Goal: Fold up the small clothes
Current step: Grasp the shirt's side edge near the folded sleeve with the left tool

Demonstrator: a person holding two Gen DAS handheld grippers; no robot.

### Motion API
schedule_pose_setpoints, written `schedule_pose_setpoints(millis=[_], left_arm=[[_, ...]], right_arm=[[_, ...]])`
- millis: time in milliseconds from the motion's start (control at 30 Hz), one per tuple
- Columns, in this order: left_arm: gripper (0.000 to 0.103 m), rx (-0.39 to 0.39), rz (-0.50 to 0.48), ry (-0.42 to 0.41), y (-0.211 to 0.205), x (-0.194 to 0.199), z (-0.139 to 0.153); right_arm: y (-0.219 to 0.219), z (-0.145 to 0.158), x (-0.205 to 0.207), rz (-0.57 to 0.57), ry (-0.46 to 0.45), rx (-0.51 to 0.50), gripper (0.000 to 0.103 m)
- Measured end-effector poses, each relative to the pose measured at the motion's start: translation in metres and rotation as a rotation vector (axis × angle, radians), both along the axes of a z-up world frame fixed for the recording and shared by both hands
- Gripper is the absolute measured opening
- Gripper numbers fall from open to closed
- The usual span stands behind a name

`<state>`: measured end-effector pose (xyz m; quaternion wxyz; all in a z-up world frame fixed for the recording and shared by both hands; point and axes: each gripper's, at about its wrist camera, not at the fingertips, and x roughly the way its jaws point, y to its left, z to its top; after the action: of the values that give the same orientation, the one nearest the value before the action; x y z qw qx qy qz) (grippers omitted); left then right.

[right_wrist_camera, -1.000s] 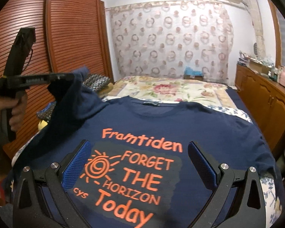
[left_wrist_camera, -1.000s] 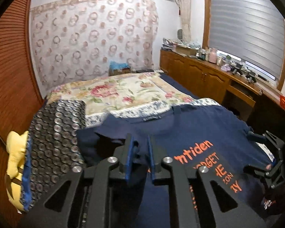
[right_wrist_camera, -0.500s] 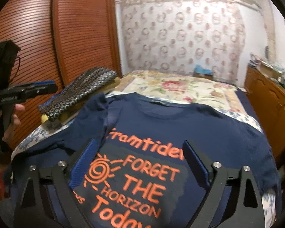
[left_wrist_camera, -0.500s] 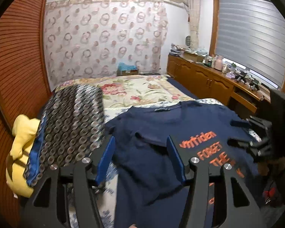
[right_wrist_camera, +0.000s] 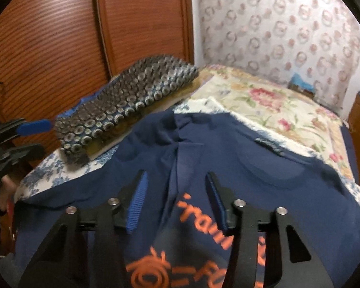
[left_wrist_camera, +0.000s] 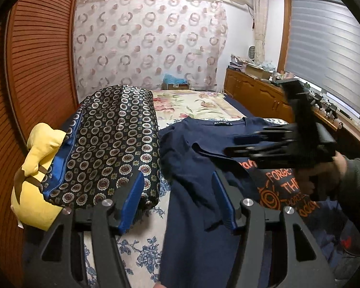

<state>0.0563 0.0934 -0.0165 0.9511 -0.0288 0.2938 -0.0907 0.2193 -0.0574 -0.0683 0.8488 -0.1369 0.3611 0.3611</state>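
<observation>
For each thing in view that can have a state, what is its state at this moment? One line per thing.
Navy T-shirt: spread on the bed, print up, one sleeve folded in over the chest.
Left gripper: jaws open, holding nothing.
Right gripper: jaws open, above the folded sleeve.
Patterned cushion: lying on the bed, beside the shirt.
Window blind: lowered.
Wardrobe door: shut.

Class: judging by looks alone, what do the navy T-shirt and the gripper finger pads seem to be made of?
Navy T-shirt: soft matte knit, probably cotton; it drapes and wrinkles. Its orange lettering looks printed on.
Finger pads: blue, ridged, likely rubber or plastic, on black rigid fingers.
</observation>
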Motion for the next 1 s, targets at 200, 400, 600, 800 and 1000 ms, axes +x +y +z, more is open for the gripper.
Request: schedule_pose_setpoints(millis=[200,400,600,800,1000], left_arm=[[0.059,0.004,-0.002,0.007,-0.001,-0.002,-0.004],[0.06,-0.002,0.002,0.006,-0.003,-0.002,-0.005],[0.06,0.001,0.009,0.0,-0.006,0.003,-0.002],[0.06,0.022,0.007,0.021,-0.014,0.024,-0.001],[0.06,0.062,0.009,0.062,-0.021,0.056,-0.002]], right_arm=[[0.029,-0.026,0.019,-0.001,0.022,-0.096,0.042],[0.02,-0.035,0.028,-0.038,0.011,-0.132,0.007],[-0.024,-0.02,0.027,-0.179,-0.009,-0.099,0.003],[-0.059,0.0,0.021,-0.238,-0.031,-0.065,0.037],[-0.097,-0.004,0.018,-0.248,-0.01,-0.069,0.054]])
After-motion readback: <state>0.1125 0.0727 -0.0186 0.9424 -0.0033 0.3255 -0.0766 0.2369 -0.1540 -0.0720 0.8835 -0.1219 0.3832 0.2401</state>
